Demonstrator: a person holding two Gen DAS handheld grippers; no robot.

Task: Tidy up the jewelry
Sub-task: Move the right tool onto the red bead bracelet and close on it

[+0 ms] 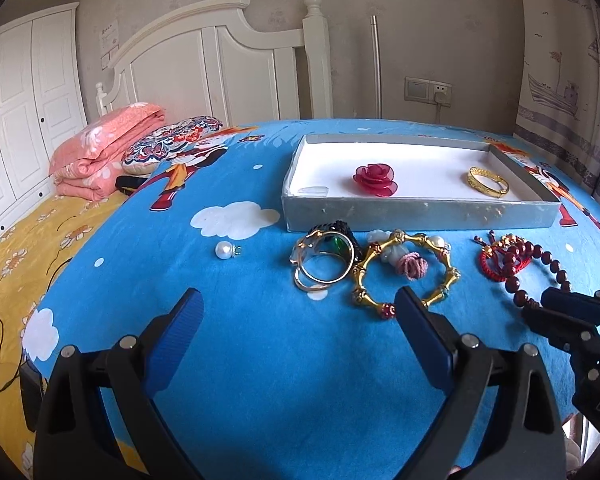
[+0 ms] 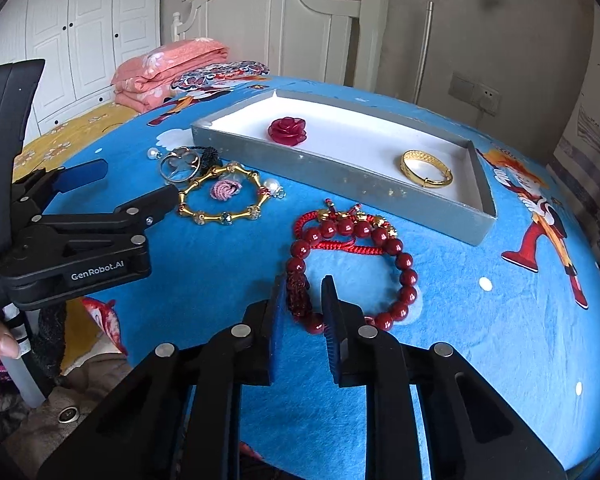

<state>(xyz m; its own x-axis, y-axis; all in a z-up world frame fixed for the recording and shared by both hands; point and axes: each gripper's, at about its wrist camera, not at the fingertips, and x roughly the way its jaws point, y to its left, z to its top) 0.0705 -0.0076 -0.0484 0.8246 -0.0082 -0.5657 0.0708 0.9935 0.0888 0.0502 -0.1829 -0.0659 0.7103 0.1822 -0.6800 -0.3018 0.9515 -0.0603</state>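
Observation:
A dark red bead bracelet (image 2: 380,236) with a red cord lies on the blue bedspread. My right gripper (image 2: 302,294) straddles its carved charm (image 2: 298,292). The jaws stand narrow, with a sliver of blue still showing beside the charm. In the left wrist view the right gripper (image 1: 534,308) reaches the bracelet (image 1: 540,258) from the right. My left gripper (image 1: 300,300) is wide open and holds nothing, just short of a gold bamboo bangle (image 1: 444,264) and a pile of rings (image 1: 324,258). The grey tray (image 1: 420,210) holds a red rose (image 1: 375,179) and a gold bangle (image 1: 487,182).
A loose pearl (image 1: 225,249) lies left of the rings, and a pink knot (image 1: 412,266) sits inside the bamboo bangle. A folded pink quilt (image 1: 104,148) and a patterned cushion (image 1: 168,144) rest by the white headboard. The bedspread drops off near the right edge.

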